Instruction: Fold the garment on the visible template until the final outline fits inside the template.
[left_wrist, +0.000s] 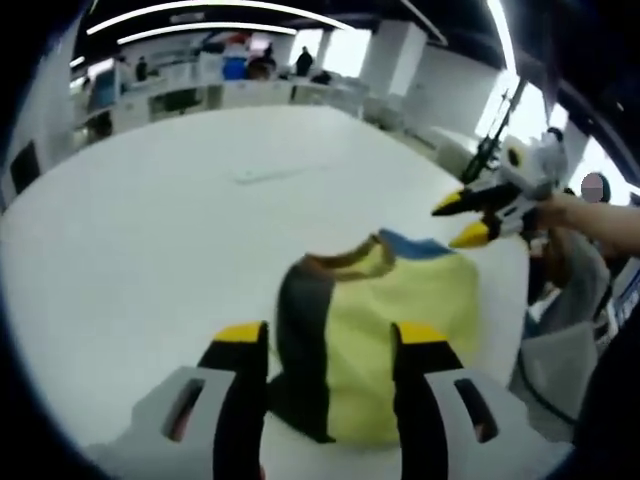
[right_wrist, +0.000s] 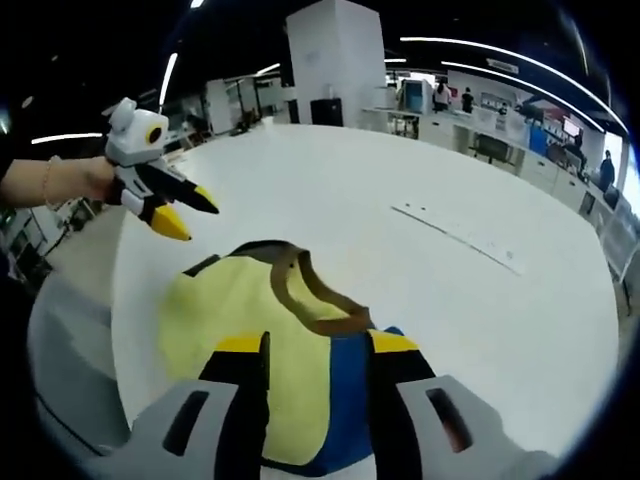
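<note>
A folded garment (left_wrist: 430, 290), yellow with a dark stripe, a blue patch and a brown collar, lies bunched near the edge of the white table (left_wrist: 150, 230). My left gripper (left_wrist: 330, 335) hovers over it, jaws apart and holding nothing. Beyond the garment's far corner, a hand holds my right gripper (left_wrist: 458, 222) in the air with its yellow tips spread. In the right gripper view the garment (right_wrist: 220, 300) lies under my right gripper (right_wrist: 318, 345), which is open. The left gripper (right_wrist: 192, 217) hangs open above the garment's far side.
A thin pale strip (right_wrist: 460, 238) lies on the table (right_wrist: 450, 320) past the garment, faint in the left gripper view (left_wrist: 270, 175). The table edge runs close beside the garment, with a person's grey sleeve (left_wrist: 560, 340) there. Desks and people stand far behind.
</note>
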